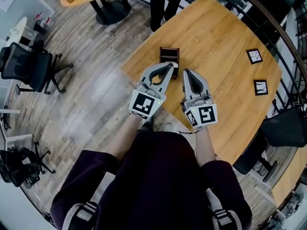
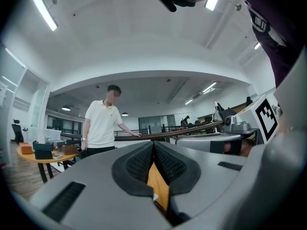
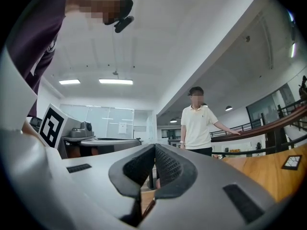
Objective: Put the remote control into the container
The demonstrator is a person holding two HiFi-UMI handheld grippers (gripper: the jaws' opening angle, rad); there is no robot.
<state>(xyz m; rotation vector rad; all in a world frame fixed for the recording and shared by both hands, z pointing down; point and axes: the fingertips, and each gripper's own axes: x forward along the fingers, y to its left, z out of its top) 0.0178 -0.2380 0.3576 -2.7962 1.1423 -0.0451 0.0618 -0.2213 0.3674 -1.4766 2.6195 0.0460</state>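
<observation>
- The remote control cannot be found in any view: the bare table [image 1: 216, 37] shows none, and neither gripper holds one.
- The left gripper [image 1: 168, 67] has its fingers together with nothing between them; in its own view the ribbed pads meet at the tip and only the table's wood shows below them.
- The right gripper [image 1: 186, 73] is likewise closed and empty, its pads meeting along their length.
- Both grippers are held side by side over the near edge of the table, tips pointing far, just short of the container [image 1: 169, 52].
- The container is a small dark brown box, upright, just beyond the left gripper's tip, which covers its near right corner.
- Its inside looks dark and seems to be split by a divider; what lies in it is too small and shadowed to tell.
- Judging from this, either the remote is already inside and the task is done, or it is out of sight and the whole task is left; the pictures do not settle which.
- Two marker tiles [image 1: 254, 56] lie on the right part of the table, well apart from the container.
- A person [image 3: 198, 123] stands at the far side of the table.
</observation>
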